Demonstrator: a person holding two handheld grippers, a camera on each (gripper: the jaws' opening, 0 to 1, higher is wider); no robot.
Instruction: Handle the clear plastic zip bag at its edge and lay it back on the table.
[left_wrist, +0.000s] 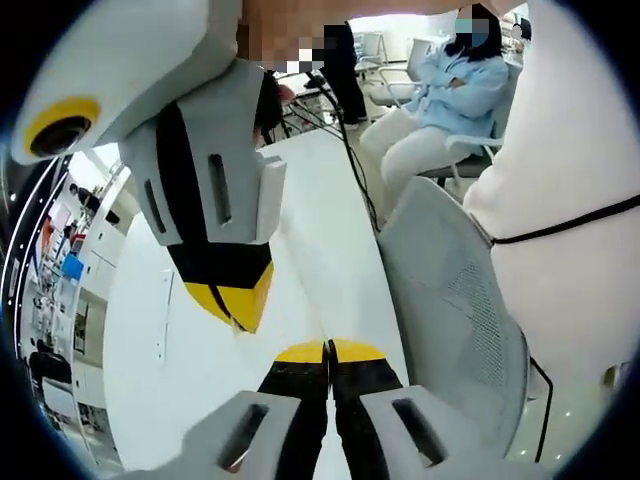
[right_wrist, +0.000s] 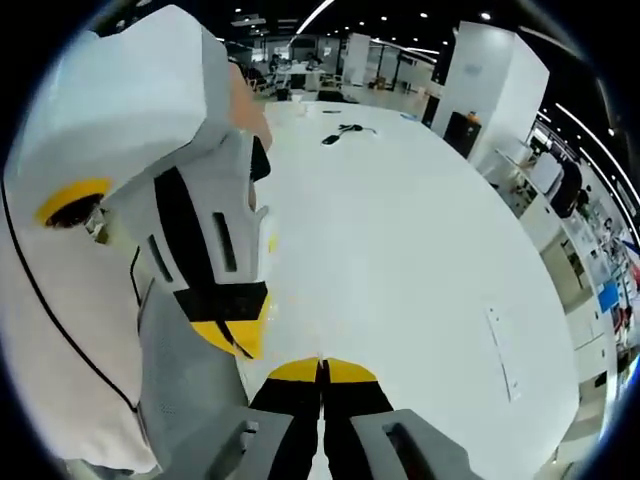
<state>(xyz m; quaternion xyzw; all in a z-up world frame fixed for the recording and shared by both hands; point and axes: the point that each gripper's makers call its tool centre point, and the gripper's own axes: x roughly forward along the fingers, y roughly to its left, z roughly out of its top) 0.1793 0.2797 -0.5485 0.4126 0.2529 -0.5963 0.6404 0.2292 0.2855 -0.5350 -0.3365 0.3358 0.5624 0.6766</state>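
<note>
The clear plastic zip bag (left_wrist: 301, 285) is a faint, almost invisible film stretched between the two grippers above the white table (left_wrist: 200, 380). My left gripper (left_wrist: 328, 352) rises from the bottom of the left gripper view, its yellow-tipped jaws pressed together on the bag's edge. Just up and left of it, my right gripper (left_wrist: 238, 305) is shut on the bag too. In the right gripper view my right gripper (right_wrist: 322, 371) is shut at the bottom, the left gripper (right_wrist: 232, 335) is close on its left, and the bag (right_wrist: 292, 305) shows only as a slight sheen.
A grey mesh chair (left_wrist: 455, 300) stands at the table's edge. A person in white (left_wrist: 580, 180) is close by, and a seated person in light blue (left_wrist: 450, 80) is farther off. A flat strip (right_wrist: 500, 352) and small dark items (right_wrist: 345, 130) lie on the table (right_wrist: 420, 250).
</note>
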